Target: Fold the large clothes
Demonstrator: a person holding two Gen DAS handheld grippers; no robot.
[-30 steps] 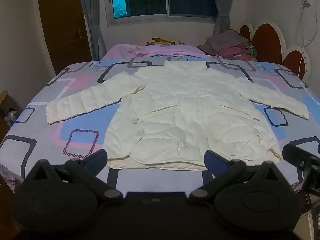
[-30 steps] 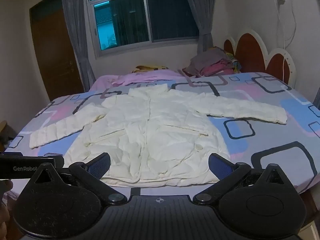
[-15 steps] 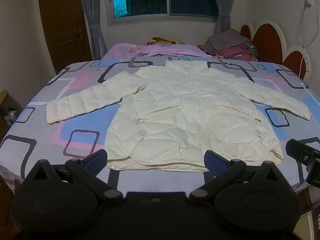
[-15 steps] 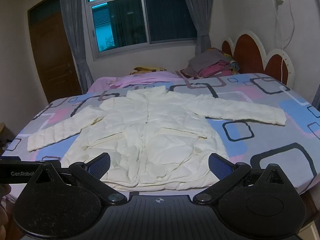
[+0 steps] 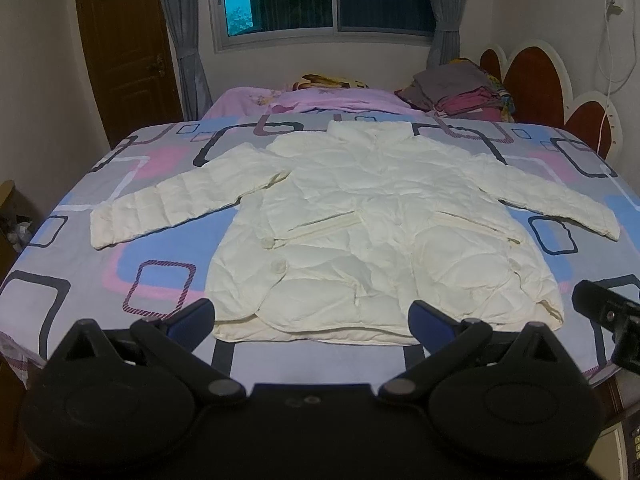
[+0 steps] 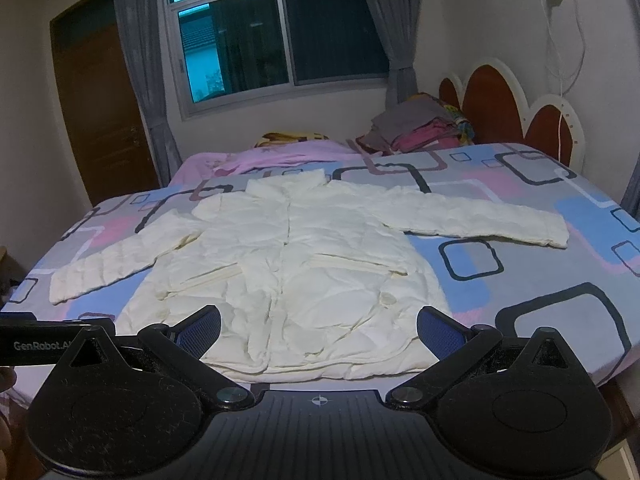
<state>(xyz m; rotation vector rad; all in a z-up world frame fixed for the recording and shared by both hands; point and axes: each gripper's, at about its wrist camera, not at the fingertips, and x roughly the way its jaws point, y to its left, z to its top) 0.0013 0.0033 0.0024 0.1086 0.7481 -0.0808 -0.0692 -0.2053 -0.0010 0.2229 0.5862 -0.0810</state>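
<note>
A cream quilted jacket (image 5: 372, 224) lies flat and face up on the bed, collar toward the far side, both sleeves spread out to the sides. It also shows in the right wrist view (image 6: 296, 264). My left gripper (image 5: 312, 320) is open and empty, held near the jacket's hem at the bed's near edge. My right gripper (image 6: 320, 330) is open and empty, also at the hem. The right gripper's tip (image 5: 608, 316) shows at the right edge of the left wrist view; the left gripper's body (image 6: 36, 346) shows at the left edge of the right wrist view.
The bed has a sheet (image 5: 132, 272) patterned with squares in grey, blue and pink. A pile of folded clothes (image 5: 460, 92) and a pink blanket (image 5: 320, 100) lie at the far side. A red headboard (image 5: 560, 92) is on the right, a wooden door (image 5: 124, 44) on the left.
Both grippers have tilted up a little, so the window and wall show more and the jacket sits lower in view. The jacket has not moved.
</note>
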